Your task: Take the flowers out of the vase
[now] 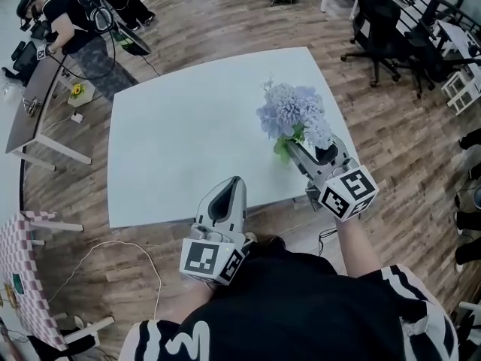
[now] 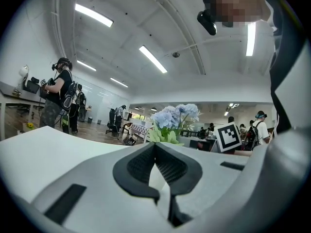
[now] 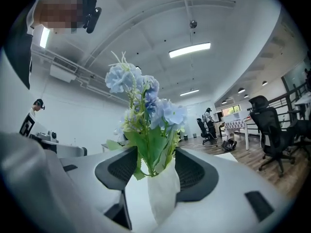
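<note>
Black shirt w/ white stripes (image 1: 301, 314) on the person fills the bottom of head view, w/ both hand-held tools just past it. Left tongs (image 1: 232, 186) reach over the near edge of the white square bench (image 1: 180, 141), pointing away from the person. In left gripper view their dark ribbed pads (image 2: 141, 166) meet at the tips w/ nothing btwn them. Right tongs (image 1: 316, 150) are over the near right part of the bench and stand spread wide. In right gripper view the small white vase (image 3: 163, 193) stands btwn their dark ribbed pads (image 3: 119, 169). A clear gap shows on the vase's left side. On its right side the vase's edge overlaps the pad, so contact there can't be told for sure. Pale blue hydrangea-type flowers w/ green leaves (image 1: 291, 111) are in the vase, roughly upright, stems going down into its mouth and blooms rising above the right tongs. Head view hides most of the vase under the blooms. From the left tongs the flowers show straight ahead, a bit right. Bg: wood-plank floor (image 1: 225, 21), black office chairs (image 1: 379, 17) at the far right, and another person w/ headgear (image 1: 68, 17) standing by a grey desk (image 1: 30, 111) at the far left.
</note>
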{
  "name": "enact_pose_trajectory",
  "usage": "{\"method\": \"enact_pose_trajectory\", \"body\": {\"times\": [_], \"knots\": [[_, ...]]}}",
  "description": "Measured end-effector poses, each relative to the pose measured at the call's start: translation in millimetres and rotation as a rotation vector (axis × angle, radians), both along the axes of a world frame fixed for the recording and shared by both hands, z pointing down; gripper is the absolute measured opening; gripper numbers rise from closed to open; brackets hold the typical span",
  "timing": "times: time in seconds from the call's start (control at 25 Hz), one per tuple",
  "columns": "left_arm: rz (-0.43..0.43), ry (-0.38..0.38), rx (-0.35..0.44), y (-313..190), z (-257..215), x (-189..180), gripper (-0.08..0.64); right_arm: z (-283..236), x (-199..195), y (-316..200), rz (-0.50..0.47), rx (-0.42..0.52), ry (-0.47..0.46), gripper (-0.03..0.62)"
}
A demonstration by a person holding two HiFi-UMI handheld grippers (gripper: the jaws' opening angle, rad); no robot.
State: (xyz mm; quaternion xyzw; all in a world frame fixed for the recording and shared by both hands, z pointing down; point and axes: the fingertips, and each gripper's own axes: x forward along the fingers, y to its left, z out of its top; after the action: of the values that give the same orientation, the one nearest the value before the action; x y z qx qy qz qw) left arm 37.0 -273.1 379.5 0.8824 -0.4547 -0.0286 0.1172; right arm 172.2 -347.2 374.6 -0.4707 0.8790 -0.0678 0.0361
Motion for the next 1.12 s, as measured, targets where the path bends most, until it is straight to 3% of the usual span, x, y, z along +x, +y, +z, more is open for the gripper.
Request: {"method": "enact_pose_trajectory", "body": {"times": [0.16,0.28,0.48,1.12], "knots": [[-0.019,-0.005,-0.001,1,3,-4,0.005,4,1,-4,0.01,0.004,0.02,0.233],[-0.027,-0.006,-0.003,1,4,-7,0.005,1,1,-4,0.031,0.027,0.042,0.109],[-0.03,-0.009,-0.004,0,4,-9,0.005,0,-1,-6,0.038,0.048,0.083,0.058],[-0.042,-0.011,0.002,0,6,-15,0.005,-13,-3,-6,0.071,0.111,0.107,0.031]]}}
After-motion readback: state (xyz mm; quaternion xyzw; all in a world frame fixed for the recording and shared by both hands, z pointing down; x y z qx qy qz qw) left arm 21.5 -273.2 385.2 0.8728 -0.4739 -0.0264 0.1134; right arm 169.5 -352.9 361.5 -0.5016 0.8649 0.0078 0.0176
